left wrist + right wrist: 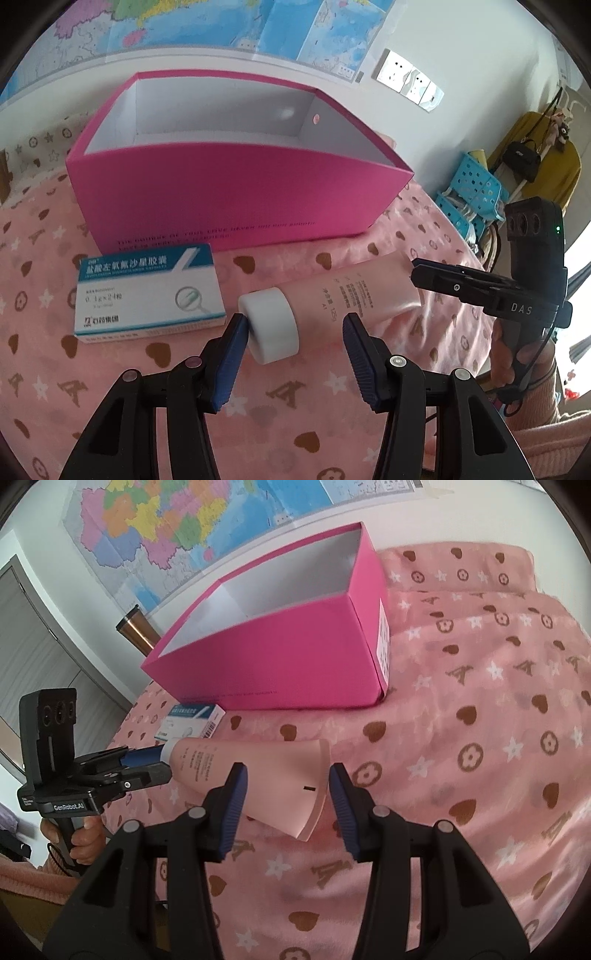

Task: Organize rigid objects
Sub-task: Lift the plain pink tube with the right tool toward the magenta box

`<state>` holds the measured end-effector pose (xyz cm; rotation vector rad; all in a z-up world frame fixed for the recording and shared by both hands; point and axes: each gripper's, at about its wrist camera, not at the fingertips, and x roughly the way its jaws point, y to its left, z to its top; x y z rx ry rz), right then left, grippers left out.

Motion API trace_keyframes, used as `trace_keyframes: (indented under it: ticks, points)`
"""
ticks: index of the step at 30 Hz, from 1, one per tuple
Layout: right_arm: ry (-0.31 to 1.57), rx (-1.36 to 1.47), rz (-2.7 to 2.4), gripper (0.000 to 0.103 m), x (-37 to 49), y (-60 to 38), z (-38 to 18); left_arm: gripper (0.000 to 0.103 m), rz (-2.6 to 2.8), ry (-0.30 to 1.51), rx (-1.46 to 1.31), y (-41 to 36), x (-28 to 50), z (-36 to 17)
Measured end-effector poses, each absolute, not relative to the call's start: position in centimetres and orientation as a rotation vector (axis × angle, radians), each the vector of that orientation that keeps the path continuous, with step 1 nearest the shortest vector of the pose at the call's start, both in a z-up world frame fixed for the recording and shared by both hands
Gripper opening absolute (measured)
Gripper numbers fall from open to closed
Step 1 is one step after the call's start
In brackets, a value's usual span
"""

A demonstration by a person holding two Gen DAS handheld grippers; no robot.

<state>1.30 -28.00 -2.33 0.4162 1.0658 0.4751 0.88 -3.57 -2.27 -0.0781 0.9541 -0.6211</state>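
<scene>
Both my claws grip one pale pink plastic tube [354, 291]: left claw [293, 328] pinching its white cap [269, 325], right claw [286, 786] its flat crimped tail.

We can read "0.1g×24" on the medicine box [147, 291], "125g" on the pink tube [354, 291], "DAS" on the right hand-held gripper [421, 275] and "GenRobot.AI" on the left hand-held gripper [159, 762].

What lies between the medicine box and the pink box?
Only bare pink blanket separates the medicine box from the pink box, seen in the left wrist view.
</scene>
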Motion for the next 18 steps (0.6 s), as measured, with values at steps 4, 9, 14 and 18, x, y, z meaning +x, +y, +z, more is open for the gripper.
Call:
trace_keyframes:
  ticks: [4, 9, 14, 18]
  points:
    - [1.050, 0.408, 0.475, 0.049, 1.6, -27.9, -1.8, 0.053, -0.615, 0.943, -0.080, -3.5, 1.1, -1.9]
    - [1.039, 0.404, 0.480, 0.049, 1.8, -27.8, -1.5, 0.053, -0.609, 0.927, -0.085, -3.3, 1.1, -1.3]
    - [1.026, 0.404, 0.477, 0.049, 2.0, -27.9, -1.1, 0.053, -0.609, 0.910, -0.081, -3.5, 1.1, -0.8]
    - [1.019, 0.403, 0.475, 0.049, 2.2, -28.1, -0.9, 0.053, -0.608, 0.901, -0.074, -3.6, 0.9, -0.7]
